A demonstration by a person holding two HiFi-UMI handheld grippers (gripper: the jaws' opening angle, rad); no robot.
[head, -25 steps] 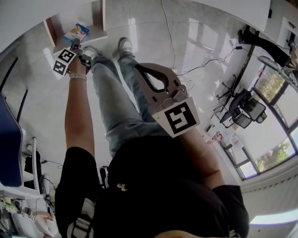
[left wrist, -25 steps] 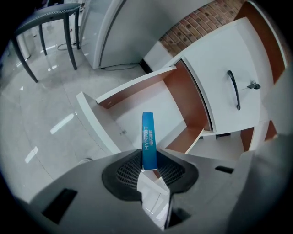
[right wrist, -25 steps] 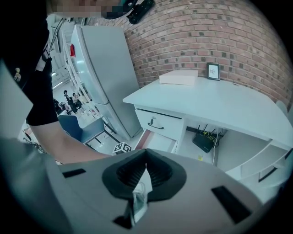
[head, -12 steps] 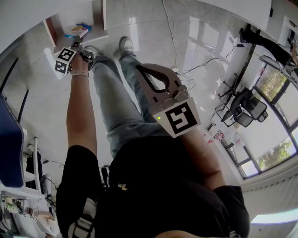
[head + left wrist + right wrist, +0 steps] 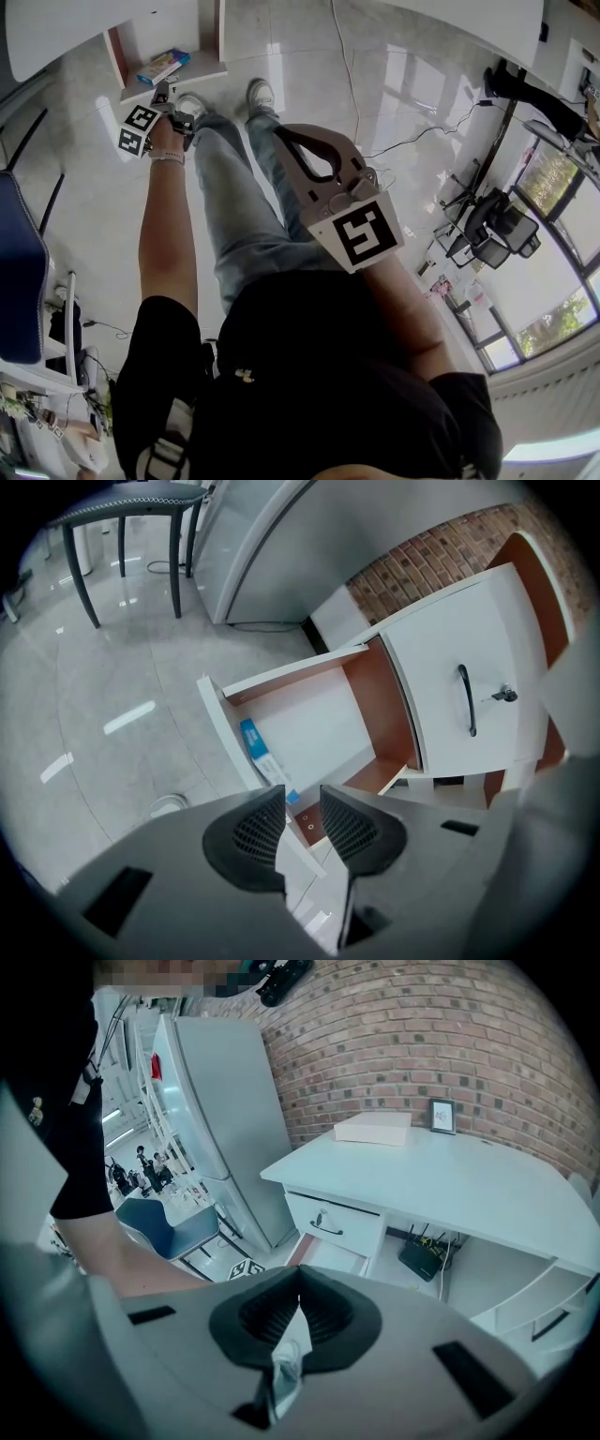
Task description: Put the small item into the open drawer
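The open white drawer (image 5: 165,36) with reddish-brown sides is low at the far left; in the left gripper view its white floor (image 5: 319,724) lies just beyond my jaws. A small blue box (image 5: 161,67) lies flat inside it, along the near wall (image 5: 262,754). My left gripper (image 5: 163,91) hovers just short of the drawer's front, open (image 5: 300,794), with nothing between its pads. My right gripper (image 5: 278,133) is held close to my body over my legs. Its jaws are shut (image 5: 300,1274), and a whitish scrap (image 5: 289,1365) shows in the slit below the pads.
A white desk (image 5: 450,1180) with a shut drawer (image 5: 333,1224), a flat white box (image 5: 373,1127) and a small frame (image 5: 442,1116) stands by the brick wall. A grey fridge (image 5: 272,546), dark chair legs (image 5: 122,527), a blue chair (image 5: 19,272) and floor cables (image 5: 412,122) surround me.
The blue box looked tilted at my left gripper's tips a second ago; now it lies flat in the drawer and the gripper is a little back from it. Right gripper unchanged.
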